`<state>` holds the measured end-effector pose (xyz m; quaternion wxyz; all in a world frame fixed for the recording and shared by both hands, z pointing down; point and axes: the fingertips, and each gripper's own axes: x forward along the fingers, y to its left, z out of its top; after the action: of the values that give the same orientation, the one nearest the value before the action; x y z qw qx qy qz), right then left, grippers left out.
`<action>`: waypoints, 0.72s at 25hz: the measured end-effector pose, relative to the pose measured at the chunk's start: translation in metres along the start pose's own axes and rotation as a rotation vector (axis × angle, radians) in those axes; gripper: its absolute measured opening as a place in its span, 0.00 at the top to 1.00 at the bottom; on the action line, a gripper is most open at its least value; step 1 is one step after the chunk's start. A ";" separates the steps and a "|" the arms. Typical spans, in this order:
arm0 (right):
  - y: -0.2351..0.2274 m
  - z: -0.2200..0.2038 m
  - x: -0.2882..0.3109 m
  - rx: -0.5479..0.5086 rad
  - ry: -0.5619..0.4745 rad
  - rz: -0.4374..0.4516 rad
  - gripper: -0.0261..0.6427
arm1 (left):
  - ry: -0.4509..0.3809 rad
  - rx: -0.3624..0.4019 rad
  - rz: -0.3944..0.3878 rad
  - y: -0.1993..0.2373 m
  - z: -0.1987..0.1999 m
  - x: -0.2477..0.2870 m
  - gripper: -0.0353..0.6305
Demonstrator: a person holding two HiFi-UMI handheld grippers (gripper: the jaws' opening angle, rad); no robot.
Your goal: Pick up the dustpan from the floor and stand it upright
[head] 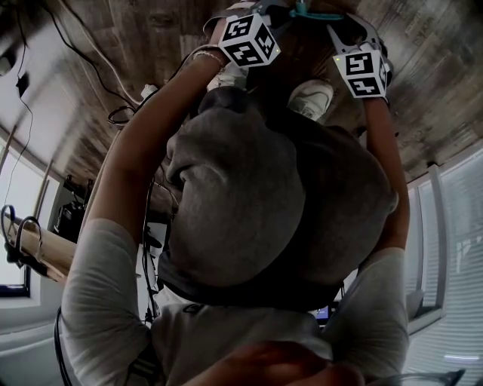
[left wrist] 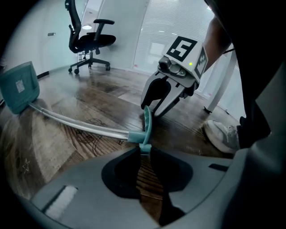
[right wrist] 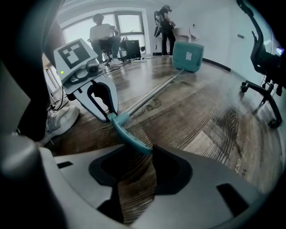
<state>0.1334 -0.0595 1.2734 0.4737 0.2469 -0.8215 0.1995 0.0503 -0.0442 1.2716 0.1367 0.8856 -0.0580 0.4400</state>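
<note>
The dustpan lies on the wooden floor. Its teal bin [left wrist: 18,87] is far off, and a long pale pole [left wrist: 80,122] runs from it to a teal handle [left wrist: 146,121]. In the left gripper view my left gripper [left wrist: 144,151] is shut on the near end of that handle. The right gripper view shows the same handle [right wrist: 130,137] reaching between the wide jaws of my right gripper [right wrist: 140,154], which is open, with the pads not pressing on it. In the head view my head hides most of the scene. Only the two marker cubes [head: 249,39] [head: 361,71] and a bit of handle [head: 317,13] show.
A black office chair [left wrist: 89,39] stands beyond the bin, near the window blinds. My white shoes [left wrist: 222,135] are beside the handle. A white table leg [left wrist: 219,85] rises close by. Two people [right wrist: 103,35] are at the room's far end, and cables [head: 121,113] trail over the floor.
</note>
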 end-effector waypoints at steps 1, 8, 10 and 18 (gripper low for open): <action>0.000 0.001 -0.003 0.002 -0.001 -0.002 0.73 | -0.004 0.004 -0.003 -0.002 0.002 -0.002 0.85; -0.003 0.020 -0.039 0.016 -0.026 -0.016 0.73 | -0.026 -0.002 -0.001 -0.006 0.030 -0.031 0.84; -0.002 0.025 -0.054 0.019 -0.019 -0.019 0.73 | -0.026 0.001 -0.005 -0.009 0.040 -0.044 0.84; 0.004 0.068 -0.112 0.050 -0.045 -0.024 0.73 | -0.025 0.032 -0.015 -0.016 0.081 -0.103 0.84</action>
<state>0.1330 -0.0699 1.1427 0.4511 0.2729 -0.8237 0.2087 0.0532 -0.0549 1.1407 0.1254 0.8936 -0.0460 0.4285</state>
